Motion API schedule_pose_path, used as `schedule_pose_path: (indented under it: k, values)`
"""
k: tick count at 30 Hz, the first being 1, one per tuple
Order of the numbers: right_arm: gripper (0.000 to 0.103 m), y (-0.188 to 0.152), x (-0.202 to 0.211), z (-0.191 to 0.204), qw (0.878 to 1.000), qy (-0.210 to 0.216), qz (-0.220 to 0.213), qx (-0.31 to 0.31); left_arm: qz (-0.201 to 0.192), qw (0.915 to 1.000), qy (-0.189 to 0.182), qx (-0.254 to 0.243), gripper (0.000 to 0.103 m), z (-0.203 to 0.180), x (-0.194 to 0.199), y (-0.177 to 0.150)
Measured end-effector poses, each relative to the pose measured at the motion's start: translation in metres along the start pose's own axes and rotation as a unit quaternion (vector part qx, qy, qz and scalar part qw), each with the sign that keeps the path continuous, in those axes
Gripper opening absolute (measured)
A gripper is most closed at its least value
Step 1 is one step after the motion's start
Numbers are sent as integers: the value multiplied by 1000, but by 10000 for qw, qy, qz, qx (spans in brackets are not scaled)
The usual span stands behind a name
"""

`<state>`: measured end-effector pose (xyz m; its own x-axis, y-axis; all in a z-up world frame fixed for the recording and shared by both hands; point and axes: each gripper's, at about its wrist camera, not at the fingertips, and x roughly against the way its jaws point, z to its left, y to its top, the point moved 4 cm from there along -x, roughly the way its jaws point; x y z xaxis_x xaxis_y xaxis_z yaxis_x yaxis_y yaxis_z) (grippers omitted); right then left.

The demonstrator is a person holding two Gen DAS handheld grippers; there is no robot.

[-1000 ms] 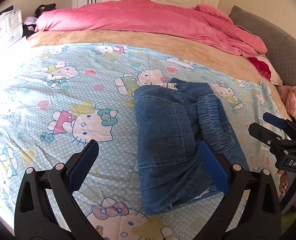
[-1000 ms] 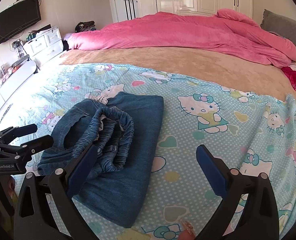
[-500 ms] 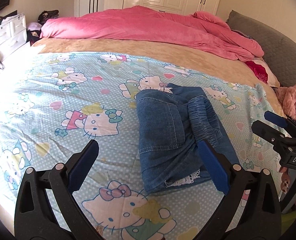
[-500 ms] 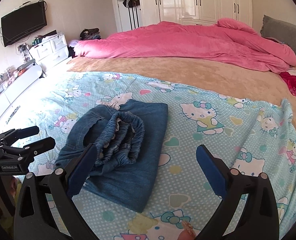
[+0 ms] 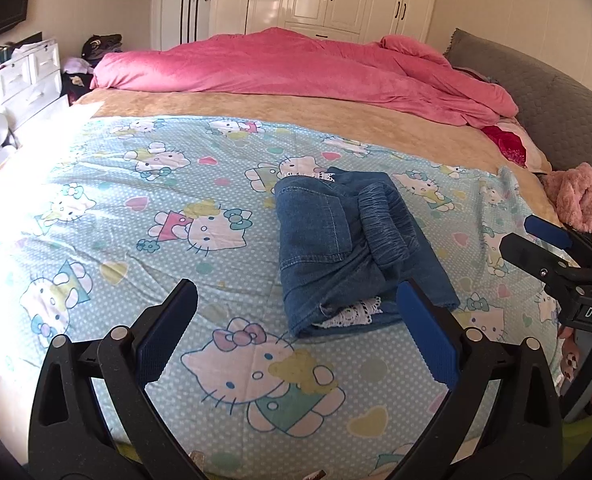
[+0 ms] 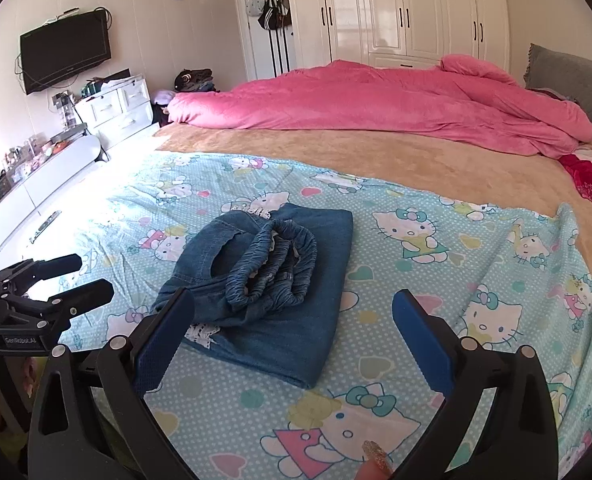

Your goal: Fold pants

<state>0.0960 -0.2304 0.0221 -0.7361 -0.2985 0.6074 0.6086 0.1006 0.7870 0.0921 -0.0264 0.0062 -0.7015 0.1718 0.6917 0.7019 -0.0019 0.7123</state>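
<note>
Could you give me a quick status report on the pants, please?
Left gripper open, empty. Right gripper open, empty. Denim pants folded into a bundle on the cartoon sheet, waistband on top. Nothing in the way.

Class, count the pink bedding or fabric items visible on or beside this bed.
2: a large pink duvet heaped across the bed's far side, and a fluffy pink fabric bundle at the right edge. Others may be hidden.

Pants' [image 5: 348,248] underside against the sheet [image 5: 135,240] hidden; fingernail [image 6: 376,456] cropped by frame edge

Blue denim pants [image 5: 336,240]; cartoon-cat sheet [image 5: 135,220]
</note>
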Motion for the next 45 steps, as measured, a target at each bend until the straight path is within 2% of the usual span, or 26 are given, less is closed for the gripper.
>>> schedule_pose_path:
  k: [10,19,29,45]
  values:
    - [99,-14,26,14,9999,38,-117,74,-160,9999,-12,-35,94,-6,27,-19]
    - [99,-38,40,32,9999,116,-68,104,-118,9999,-61,-11,94,-7,41,-42]
    - [99,-64,40,37,9999,37,95,138,49,9999,-54,84,94,-3,42,-63]
    - [99,-85,41,32,9998,-173,40,33,247,9996,13,104,94,-5,35,-83]
